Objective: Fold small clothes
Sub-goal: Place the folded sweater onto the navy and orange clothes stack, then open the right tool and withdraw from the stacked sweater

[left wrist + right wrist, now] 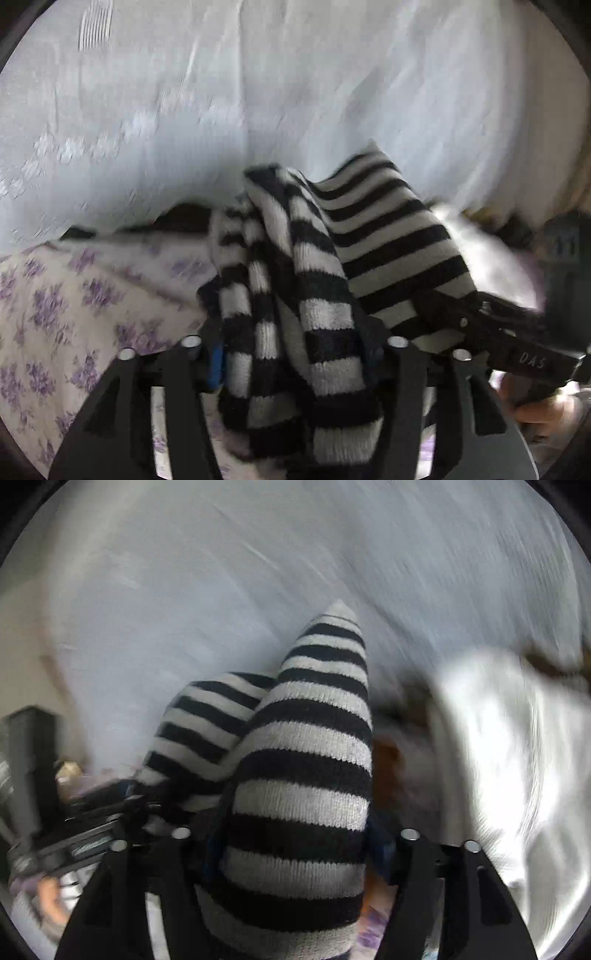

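A black-and-white striped knit garment (388,229) hangs bunched in the air between both grippers. In the left wrist view, my left gripper (295,343) is shut on a thick fold of it that fills the gap between the blue-padded fingers (216,365). To the right, my right gripper (480,317) holds another part of the same garment. In the right wrist view, the striped garment (317,738) rises in a peak from between the fingers of my right gripper (295,834), which is shut on it. My left gripper (110,812) shows blurred at the lower left.
A pale sheet with purple flowers (74,306) lies below left. White wrinkled fabric (295,92) fills the background. A bright white cloth (498,757) lies to the right. A person's hand (535,406) holds the right gripper's handle. A dark upright object (33,746) stands far left.
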